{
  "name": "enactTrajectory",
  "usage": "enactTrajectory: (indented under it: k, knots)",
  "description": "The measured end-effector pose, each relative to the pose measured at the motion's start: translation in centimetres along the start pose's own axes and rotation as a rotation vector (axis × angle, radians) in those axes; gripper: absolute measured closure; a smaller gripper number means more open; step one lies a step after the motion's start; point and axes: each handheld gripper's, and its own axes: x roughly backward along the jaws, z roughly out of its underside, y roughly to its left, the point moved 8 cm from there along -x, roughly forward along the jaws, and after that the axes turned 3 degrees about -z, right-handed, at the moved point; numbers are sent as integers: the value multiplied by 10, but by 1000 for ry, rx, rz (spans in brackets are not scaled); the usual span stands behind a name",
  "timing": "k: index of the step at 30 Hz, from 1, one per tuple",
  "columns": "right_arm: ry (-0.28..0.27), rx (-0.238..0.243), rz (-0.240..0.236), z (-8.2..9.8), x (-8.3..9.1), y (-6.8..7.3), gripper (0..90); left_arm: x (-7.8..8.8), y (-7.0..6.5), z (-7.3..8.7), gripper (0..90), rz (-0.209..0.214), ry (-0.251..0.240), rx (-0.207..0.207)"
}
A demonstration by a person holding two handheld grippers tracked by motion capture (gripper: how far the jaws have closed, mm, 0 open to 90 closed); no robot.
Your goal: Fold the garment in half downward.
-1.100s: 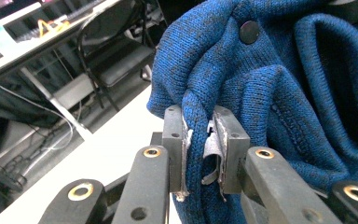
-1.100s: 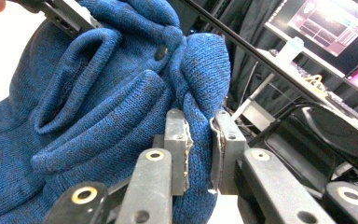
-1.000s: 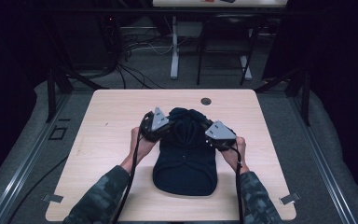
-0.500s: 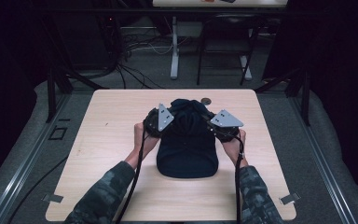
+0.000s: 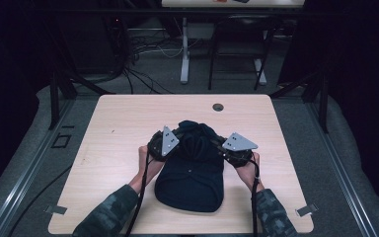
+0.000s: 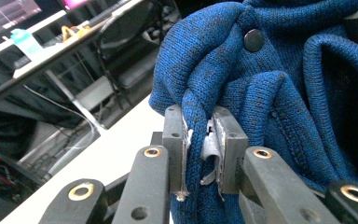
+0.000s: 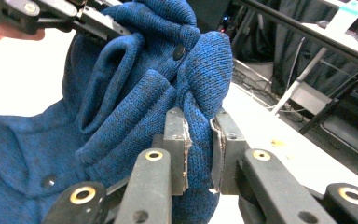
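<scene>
Where grippers pinch: blue knitted garment (image 5: 190, 173)

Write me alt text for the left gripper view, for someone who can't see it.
The left tongs are shut on a fold of a blue knitted garment, the fabric pinched between two black jaws that rise from the bottom edge. A dark round button sits on the knit above, and the pale table runs off to the left below it.

High view dim and soft, surroundings near black; worktop (image 5: 128, 128) evenly lit from overhead. Both gripper views brighter, worktop overexposed white, backgrounds out of focus.
</scene>
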Motion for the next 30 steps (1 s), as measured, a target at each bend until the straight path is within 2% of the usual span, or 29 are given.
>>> enactTrajectory:
  k: [2,5,11,15,18,20,22,24,26,28,29,30]
  knots:
    - [10,31,-6,2,1,7,781,1,-2,4,777,2,2,7]
    - [27,40,-15,4,-1,11,782,0,-2,8,777,13,17,17]
    - [28,54,0,3,-1,10,782,1,-2,6,776,8,12,12]
    - [25,71,4,4,0,13,782,5,-5,7,777,21,11,10]
    - [34,72,16,2,-1,10,782,0,-1,3,776,23,16,10]
    - [47,72,37,-3,-3,3,782,-6,4,-2,776,30,25,24]
    - [45,75,66,-10,-6,-6,783,-13,10,-9,776,23,28,21]
    - [66,80,92,-15,-12,-17,784,-23,14,-16,775,32,49,16]
    - [98,90,115,-18,-20,-29,785,-40,21,-22,774,55,108,3]
    - [153,130,176,-22,-34,-46,785,-61,33,-33,775,46,169,10]
    - [173,142,224,-27,-39,-56,786,-63,40,-46,775,14,131,34]
    - [167,177,291,-36,-40,-62,787,-57,45,-62,776,-18,66,52]
